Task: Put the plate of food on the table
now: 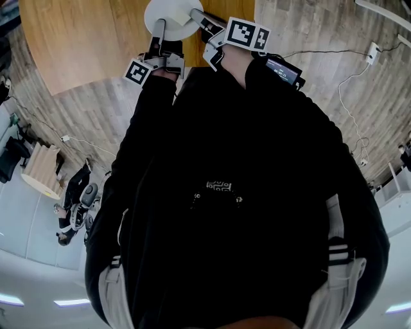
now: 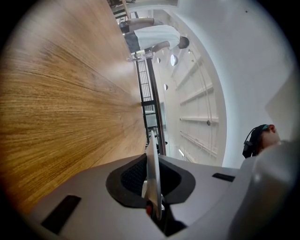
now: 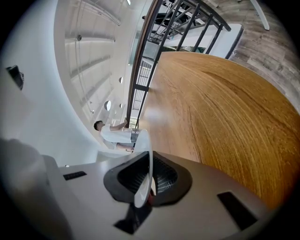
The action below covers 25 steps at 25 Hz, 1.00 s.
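Observation:
A white plate (image 1: 172, 11) hangs over the near edge of the round wooden table (image 1: 83, 38), held from both sides. My left gripper (image 1: 158, 27) is shut on its left rim and my right gripper (image 1: 196, 15) on its right rim. In the left gripper view the plate's rim (image 2: 153, 164) stands edge-on between the pads of the left gripper (image 2: 153, 187), with the tabletop (image 2: 61, 103) beyond. The right gripper view shows the rim (image 3: 145, 168) clamped in the right gripper (image 3: 143, 187). A small red bit shows by the rim; the food itself is hidden.
A person in a white shirt (image 2: 150, 35) stands at the table's far side, near a black railing (image 2: 149, 101). On the plank floor lie a cable and power strip (image 1: 371, 53) at the right and a wooden stool (image 1: 42, 168) at the left.

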Available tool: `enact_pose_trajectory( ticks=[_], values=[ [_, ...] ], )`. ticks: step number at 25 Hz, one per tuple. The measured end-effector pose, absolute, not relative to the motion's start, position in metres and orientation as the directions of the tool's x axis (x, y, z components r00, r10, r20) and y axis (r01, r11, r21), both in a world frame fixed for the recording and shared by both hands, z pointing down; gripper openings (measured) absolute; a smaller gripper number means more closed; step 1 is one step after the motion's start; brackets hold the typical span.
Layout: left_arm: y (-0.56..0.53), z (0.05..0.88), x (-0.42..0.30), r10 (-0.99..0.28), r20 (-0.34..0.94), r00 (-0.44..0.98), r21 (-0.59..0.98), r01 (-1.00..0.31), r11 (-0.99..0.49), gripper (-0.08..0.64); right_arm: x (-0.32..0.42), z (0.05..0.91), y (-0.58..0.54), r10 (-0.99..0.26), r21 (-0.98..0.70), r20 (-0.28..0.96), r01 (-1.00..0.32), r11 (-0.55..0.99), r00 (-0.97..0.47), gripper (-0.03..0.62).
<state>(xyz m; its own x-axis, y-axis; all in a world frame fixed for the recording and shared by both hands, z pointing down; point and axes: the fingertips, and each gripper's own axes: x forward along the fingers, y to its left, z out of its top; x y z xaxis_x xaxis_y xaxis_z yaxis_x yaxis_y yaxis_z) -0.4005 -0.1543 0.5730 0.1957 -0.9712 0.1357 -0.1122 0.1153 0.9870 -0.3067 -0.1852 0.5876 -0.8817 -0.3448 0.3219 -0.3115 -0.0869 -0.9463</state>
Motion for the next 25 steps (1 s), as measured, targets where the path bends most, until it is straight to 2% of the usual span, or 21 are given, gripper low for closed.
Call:
enact_pose_trajectory(
  ticks=[12, 25],
  values=[
    [-0.139, 0.618, -0.404, -0.954, 0.187, 0.234, 0.982, -0.086, 0.171, 0.026, -0.313, 0.629, -0.176, -0.284, -0.920, 0.389, -0.382, -0.083, -0.876, 0.029],
    [-0.126, 0.636, -0.402, -0.883, 0.304, 0.359, 0.945, -0.228, 0.233, 0.032, -0.313, 0.643, -0.172, -0.253, -0.890, 0.446, -0.456, -0.020, -0.858, 0.031]
  ],
)
